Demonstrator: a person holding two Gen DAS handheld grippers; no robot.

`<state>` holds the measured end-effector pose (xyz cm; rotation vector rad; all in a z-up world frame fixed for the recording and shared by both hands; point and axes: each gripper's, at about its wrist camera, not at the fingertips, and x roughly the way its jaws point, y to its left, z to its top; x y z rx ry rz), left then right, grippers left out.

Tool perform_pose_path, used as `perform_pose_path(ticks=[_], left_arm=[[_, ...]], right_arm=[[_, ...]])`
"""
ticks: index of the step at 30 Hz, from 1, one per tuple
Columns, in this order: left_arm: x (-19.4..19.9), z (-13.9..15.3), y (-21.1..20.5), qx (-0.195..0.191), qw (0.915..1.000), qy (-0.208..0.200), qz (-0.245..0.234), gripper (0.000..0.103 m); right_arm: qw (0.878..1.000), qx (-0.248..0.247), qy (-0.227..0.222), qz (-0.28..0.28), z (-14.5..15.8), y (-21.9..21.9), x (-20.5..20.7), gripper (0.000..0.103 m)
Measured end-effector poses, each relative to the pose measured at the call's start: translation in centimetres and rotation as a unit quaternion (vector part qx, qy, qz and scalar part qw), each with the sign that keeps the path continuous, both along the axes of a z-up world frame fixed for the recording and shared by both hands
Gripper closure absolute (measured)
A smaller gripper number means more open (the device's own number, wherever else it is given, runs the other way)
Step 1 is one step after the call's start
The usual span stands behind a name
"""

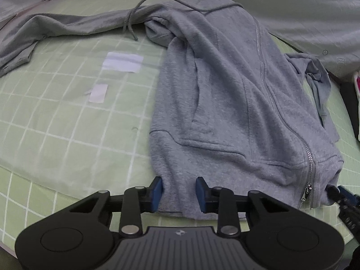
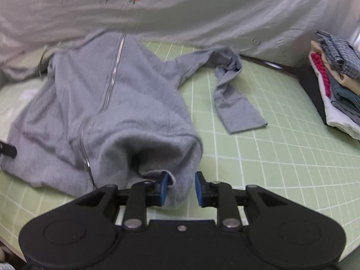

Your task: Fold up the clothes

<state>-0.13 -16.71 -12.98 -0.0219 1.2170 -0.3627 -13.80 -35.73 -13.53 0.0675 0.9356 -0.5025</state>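
Though on green mat (image 1: 67, 135), gray hoodie (image 1: 225, 101).

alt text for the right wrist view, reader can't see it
A grey zip hoodie lies on a green grid mat, one sleeve flung right. The right gripper straddles its hem, blue pads apart. Folded clothes are stacked at far right.

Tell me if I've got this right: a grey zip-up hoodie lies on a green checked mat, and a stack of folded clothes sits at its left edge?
Not quite. The grey hoodie does lie on the green checked mat, but the stack of folded clothes sits at the mat's right edge, not its left. The right wrist view shows it.
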Motion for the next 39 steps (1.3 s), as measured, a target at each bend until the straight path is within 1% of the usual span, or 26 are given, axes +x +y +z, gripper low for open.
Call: perform_pose_path(ticks=[3,7,9,12,15,16,18,19,20,21,23,24,25,26,27,28,29,30,31,32,33,35,36,37,38,39], left_arm=[[0.2,0.1,0.2,-0.004,0.9999,0.003,0.01,0.07],[0.3,0.2,0.7,-0.007,0.9997,0.004,0.022,0.07],[0.3,0.2,0.8,-0.01,0.9997,0.006,0.023,0.07],[0.4,0.0,0.0,-0.006,0.9999,0.005,0.009,0.07],[0.4,-0.1,-0.8,0.003,0.9999,-0.001,-0.012,0.07],[0.4,-0.1,-1.1,0.006,0.9998,-0.004,-0.019,0.074],[0.4,-0.2,-1.2,0.009,0.9996,-0.012,-0.023,0.093],[0.4,-0.2,-1.0,0.002,0.9997,-0.013,-0.019,0.094],[0.5,0.0,-0.7,-0.008,0.9999,-0.012,-0.007,0.094],[0.5,0.3,-0.1,-0.022,0.9997,-0.013,0.006,0.094],[0.3,1.3,1.2,-0.051,0.9977,-0.017,0.04,0.095],[0.3,2.1,2.3,-0.083,0.9943,-0.01,0.066,0.095],[0.3,3.0,3.4,-0.115,0.9889,-0.004,0.093,0.095],[0.2,4.1,4.9,-0.153,0.9809,-0.001,0.121,0.095],[0.1,5.4,6.4,-0.189,0.9707,-0.001,0.149,0.095],[-0.2,7.0,8.2,-0.221,0.9594,-0.01,0.175,0.096],[-0.5,8.0,9.8,-0.245,0.9486,-0.016,0.199,0.096],[-0.8,8.8,11.5,-0.27,0.9364,-0.021,0.224,0.096],[-1.2,8.9,13.1,-0.288,0.9247,-0.021,0.249,0.096],[-1.5,8.4,14.1,-0.285,0.9212,-0.018,0.264,0.096],[-1.7,7.8,14.9,-0.277,0.9198,-0.015,0.278,0.097],[-2.1,5.7,15.0,-0.218,0.934,-0.008,0.283,0.097],[-2.4,4.7,14.7,-0.206,0.9364,0.007,0.284,0.097],[-2.7,3.8,14.5,-0.197,0.9379,0.021,0.284,0.098],[-3.1,3.6,14.2,-0.199,0.9373,0.028,0.284,0.098],[-3.5,3.9,14.0,-0.201,0.9378,0.025,0.282,0.098]], right_arm=[[1.0,0.009,0.022,0.001,-0.5,0.4,-0.3,0.082],[0.999,0.013,0.03,-0.016,-0.4,0.3,-1.8,0.083],[0.999,0.007,0.029,-0.015,-0.4,0.4,-1.8,0.083],[0.999,-0.021,0.024,0.011,-0.2,1.2,-1.0,0.083],[0.996,-0.059,0.041,0.046,-0.7,2.0,0.2,0.081],[0.995,-0.065,0.051,0.051,-1.1,2.0,0.7,0.08],[0.996,-0.053,0.066,0.043,-1.8,1.4,1.2,0.081],[0.996,-0.043,0.06,0.039,-1.7,1.0,1.1,0.083],[0.997,-0.037,0.055,0.035,-1.5,0.8,0.9,0.09],[0.998,-0.035,0.044,0.032,-1.1,0.7,0.5,0.094],[0.998,-0.049,0.017,0.019,0.0,0.7,-0.6,0.097],[0.998,-0.062,-0.001,0.014,0.9,0.9,-1.3,0.098],[0.997,-0.075,-0.02,0.009,1.9,1.1,-1.9,0.099],[0.995,-0.09,-0.037,0.008,3.0,1.4,-2.5,0.101],[0.993,-0.107,-0.057,0.012,4.4,1.9,-3.2,0.101],[0.989,-0.122,-0.079,0.018,6.0,2.5,-4.0,0.101],[0.985,-0.136,-0.101,0.025,7.7,3.1,-4.8,0.103],[0.982,-0.142,-0.12,0.032,9.1,3.6,-5.5,0.103],[0.982,-0.136,-0.126,0.039,9.6,3.7,-6.0,0.103],[0.982,-0.127,-0.13,0.046,10.0,3.8,-6.3,0.103],[0.986,-0.109,-0.116,0.053,9.1,3.8,-6.2,0.103],[0.992,-0.07,-0.081,0.067,6.5,3.8,-5.7,0.103],[0.995,-0.044,-0.055,0.074,4.9,3.9,-5.4,0.103],[0.995,-0.028,-0.04,0.083,4.0,4.2,-5.3,0.103],[0.994,-0.023,-0.037,0.095,3.9,4.7,-5.4,0.103],[0.993,-0.028,-0.04,0.107,4.3,5.1,-5.5,0.103]])
